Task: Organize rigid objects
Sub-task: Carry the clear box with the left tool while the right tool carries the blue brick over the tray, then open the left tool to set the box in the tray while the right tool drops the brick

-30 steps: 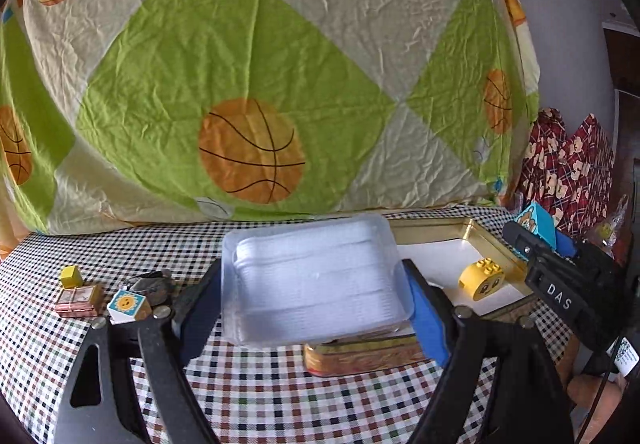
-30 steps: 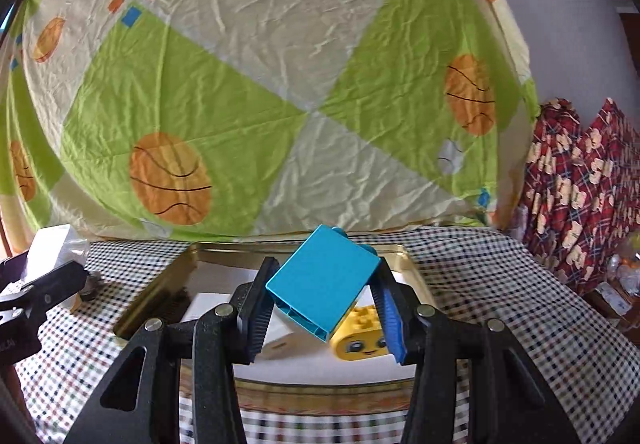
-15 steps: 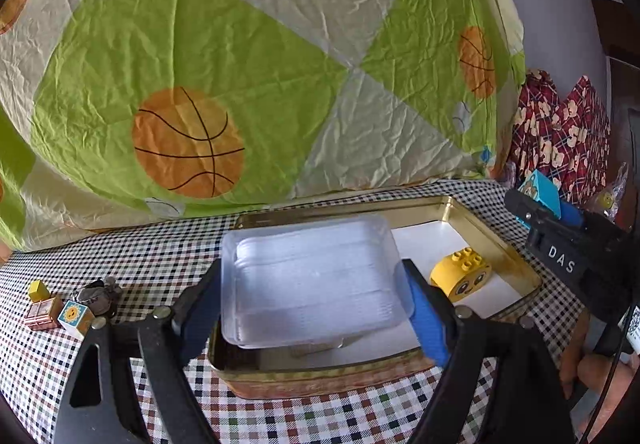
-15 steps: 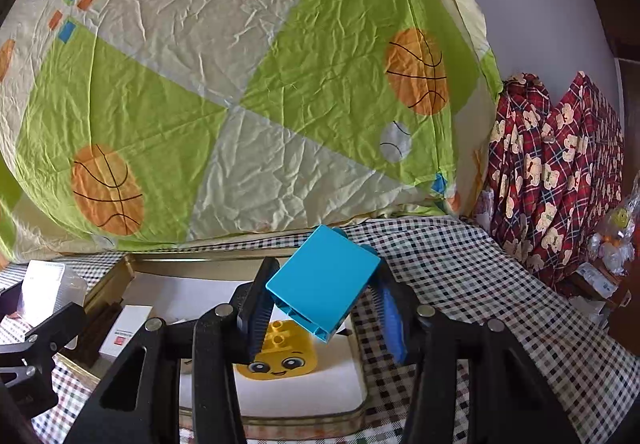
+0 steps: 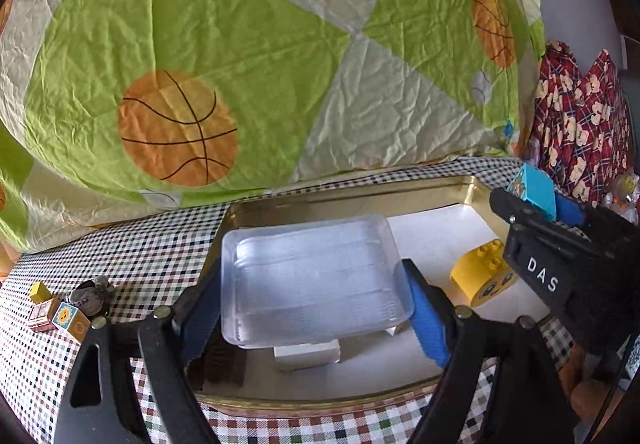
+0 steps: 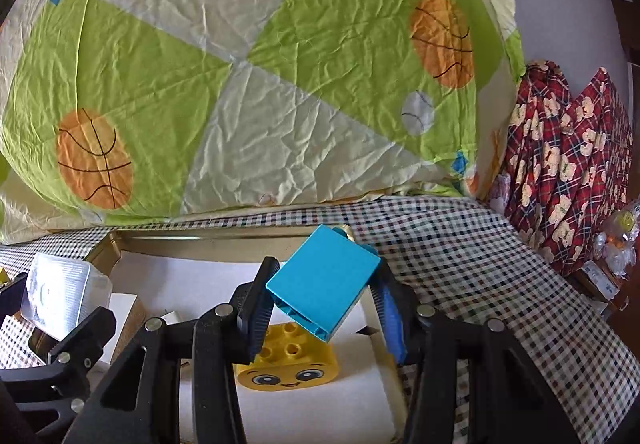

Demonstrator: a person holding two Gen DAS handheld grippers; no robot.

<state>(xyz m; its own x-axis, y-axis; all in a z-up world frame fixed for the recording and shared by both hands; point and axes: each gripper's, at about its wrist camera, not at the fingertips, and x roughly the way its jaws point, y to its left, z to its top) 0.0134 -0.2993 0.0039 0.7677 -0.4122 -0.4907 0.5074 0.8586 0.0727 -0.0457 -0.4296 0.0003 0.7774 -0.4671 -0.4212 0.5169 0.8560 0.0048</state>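
My left gripper (image 5: 312,308) is shut on a clear plastic box (image 5: 314,280) and holds it over the left half of a gold tin tray (image 5: 352,199). My right gripper (image 6: 324,308) is shut on a blue toy brick (image 6: 324,280), tilted, above the tray's right end. In the left wrist view the right gripper (image 5: 536,203) shows at the right with the blue brick (image 5: 536,189). A yellow face brick (image 6: 288,364) lies in the tray under the right gripper; it also shows in the left wrist view (image 5: 482,276). The clear box shows at the left of the right wrist view (image 6: 64,296).
A white card box (image 5: 308,354) lies in the tray under the clear box. Small toy blocks (image 5: 60,316) and a dark grey object (image 5: 90,298) sit on the checked tablecloth (image 5: 152,256) to the left. A basketball-print sheet (image 5: 240,63) hangs behind; a red plaid cloth (image 6: 568,171) is at the right.
Both grippers have moved right and forward over the tray with their loads. The clear box now hangs over the tray's inside, and the blue brick is over the yellow brick.
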